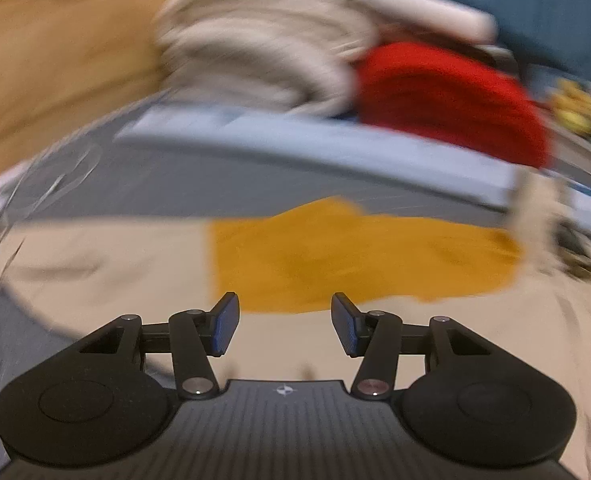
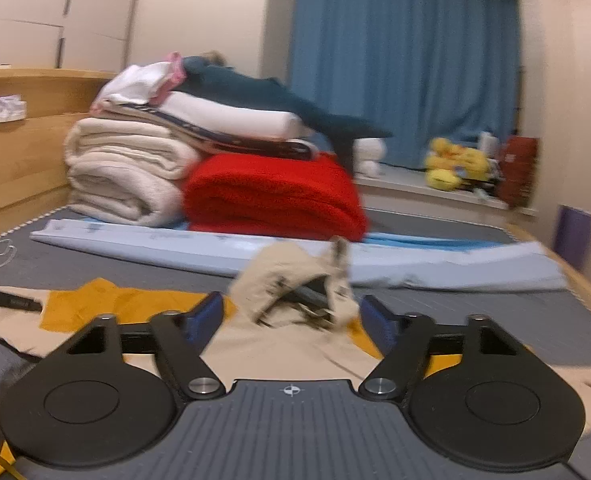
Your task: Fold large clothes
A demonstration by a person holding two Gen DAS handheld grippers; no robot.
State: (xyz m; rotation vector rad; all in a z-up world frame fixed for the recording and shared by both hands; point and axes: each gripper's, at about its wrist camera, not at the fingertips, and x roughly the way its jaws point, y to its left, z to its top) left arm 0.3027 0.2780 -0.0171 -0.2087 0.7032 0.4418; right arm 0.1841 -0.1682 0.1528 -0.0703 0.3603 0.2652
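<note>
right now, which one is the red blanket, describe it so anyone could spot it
Find the blue curtain at the back, then drop to the pile of folded bedding in front of it on the pale blue mat. The red blanket sits at the pile's bottom right, beside the rolled cream blanket. It is the only bright red, fuzzy piece there.

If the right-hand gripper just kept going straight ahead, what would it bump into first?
Most likely the raised, crumpled part of the beige garment, which sits directly between and beyond the open right gripper. Behind it lie the light blue mat and red blanket; blur makes depth uncertain.
</note>
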